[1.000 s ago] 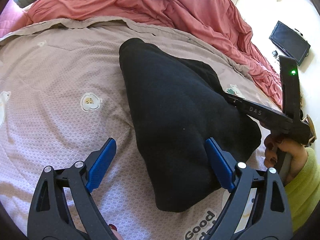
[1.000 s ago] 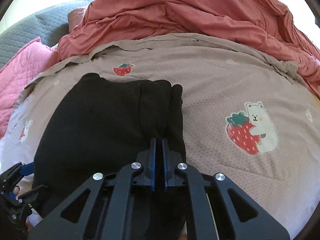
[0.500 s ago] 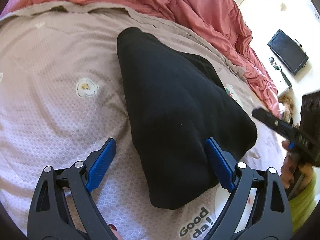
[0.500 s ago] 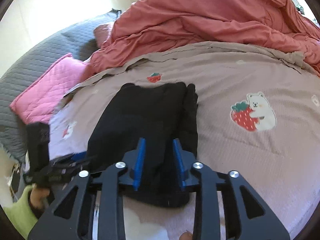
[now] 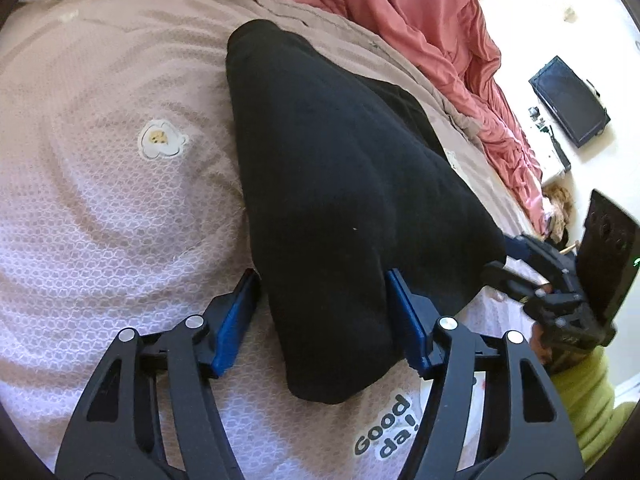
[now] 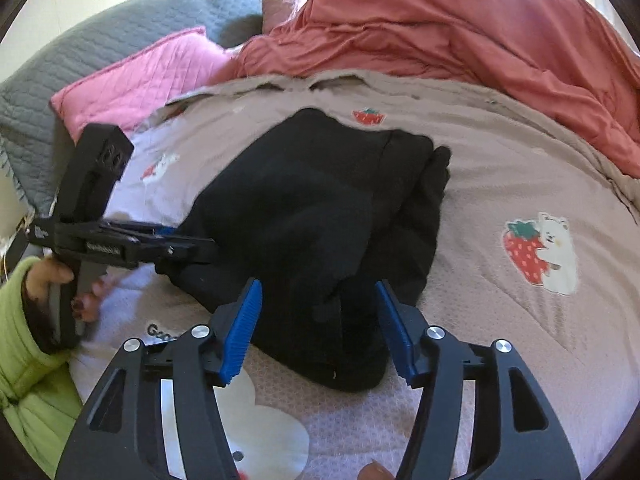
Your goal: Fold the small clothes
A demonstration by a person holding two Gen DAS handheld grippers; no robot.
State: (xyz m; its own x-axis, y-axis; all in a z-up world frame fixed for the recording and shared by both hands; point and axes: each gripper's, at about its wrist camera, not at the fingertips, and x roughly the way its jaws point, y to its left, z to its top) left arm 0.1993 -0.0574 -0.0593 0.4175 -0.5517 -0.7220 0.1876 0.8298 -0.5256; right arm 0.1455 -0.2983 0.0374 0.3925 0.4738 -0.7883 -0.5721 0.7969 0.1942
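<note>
Here, near edge of the bed: the left gripper [image 5: 324, 312] straddles the near corner of the black garment [image 5: 344, 184], jaws closing, pads seemingly not yet pressing. The right gripper [image 6: 316, 328] is opening, cloth lying between its blue pads [image 6: 244, 328] untouched. A fold is laid; next, probably a fresh pinch. Beyond lie the printed sheet [image 6: 520, 160], a pink pillow [image 6: 132, 84] and red duvet [image 6: 460, 32], nothing obstructing.

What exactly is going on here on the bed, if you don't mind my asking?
A person with a gripper in each hand is folding a black garment on a patterned bedspread. The left gripper is closing around the garment's near edge. The right gripper is opening over the garment's near end; its pads do not press the cloth.
</note>
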